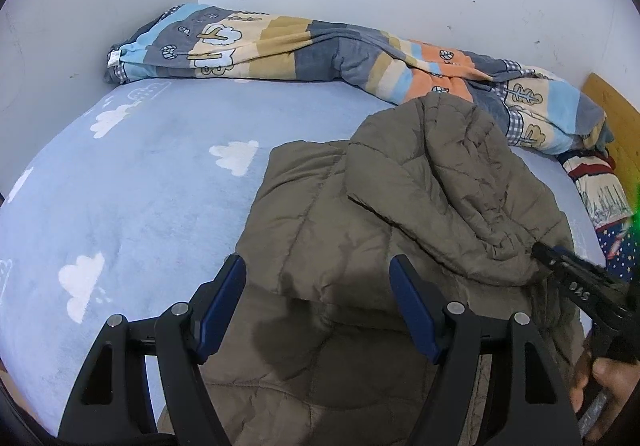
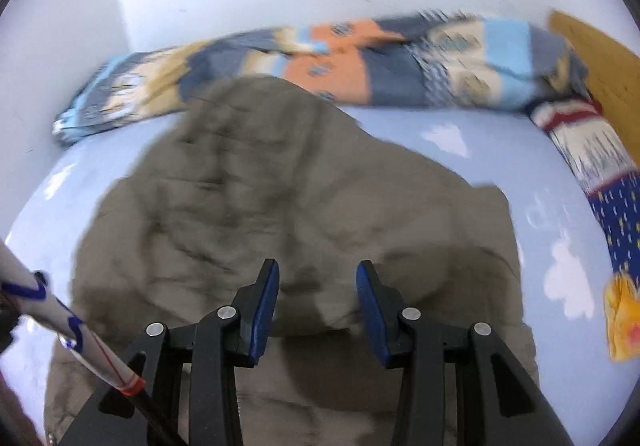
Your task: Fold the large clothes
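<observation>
Olive puffer jacket (image 1: pixel 384 230) is spread on the bed (image 1: pixel 132 181), over the blue cloud sheet, with one flap folded across its top. Striped quilt (image 1: pixel 304 45) is bunched along the wall at 12 o'clock, just touching the jacket's far edge, and a patterned pillow (image 2: pixel 600 165) sits at 3 o'clock. Left gripper (image 1: pixel 318 310) hovers over the near hem, jaws spread with nothing between them. Right gripper (image 2: pixel 318 310) is also over the jacket, jaws apart and pinching nothing.
</observation>
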Available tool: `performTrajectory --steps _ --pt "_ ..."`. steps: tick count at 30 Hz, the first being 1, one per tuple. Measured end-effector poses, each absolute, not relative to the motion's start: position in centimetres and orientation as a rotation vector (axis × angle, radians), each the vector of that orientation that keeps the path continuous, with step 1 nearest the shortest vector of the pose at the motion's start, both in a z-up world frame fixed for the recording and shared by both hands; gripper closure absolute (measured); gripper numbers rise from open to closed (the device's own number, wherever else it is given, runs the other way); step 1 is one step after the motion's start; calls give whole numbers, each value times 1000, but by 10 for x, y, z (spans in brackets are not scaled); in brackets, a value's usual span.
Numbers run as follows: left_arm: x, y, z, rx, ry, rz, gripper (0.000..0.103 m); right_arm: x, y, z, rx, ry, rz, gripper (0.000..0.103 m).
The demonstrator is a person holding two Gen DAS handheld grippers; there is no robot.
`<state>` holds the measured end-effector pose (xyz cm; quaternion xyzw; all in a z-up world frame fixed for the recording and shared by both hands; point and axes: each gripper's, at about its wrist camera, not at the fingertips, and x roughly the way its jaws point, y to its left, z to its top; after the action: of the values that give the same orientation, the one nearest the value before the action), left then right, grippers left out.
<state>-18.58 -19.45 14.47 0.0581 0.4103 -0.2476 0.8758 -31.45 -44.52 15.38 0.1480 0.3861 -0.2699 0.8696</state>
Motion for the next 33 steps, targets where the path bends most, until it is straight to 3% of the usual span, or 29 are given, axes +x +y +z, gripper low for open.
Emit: performTrajectory --steps 6,17,33 --pt "-187 -198 144 138 857 -516 30 -309 -456 117 344 888 -543 59" --pt "-230 -184 149 211 778 -524 30 -393 -377 171 316 813 -427 58" --pt "-349 -94 79 326 924 -514 30 -515 -305 115 396 945 -455 58"
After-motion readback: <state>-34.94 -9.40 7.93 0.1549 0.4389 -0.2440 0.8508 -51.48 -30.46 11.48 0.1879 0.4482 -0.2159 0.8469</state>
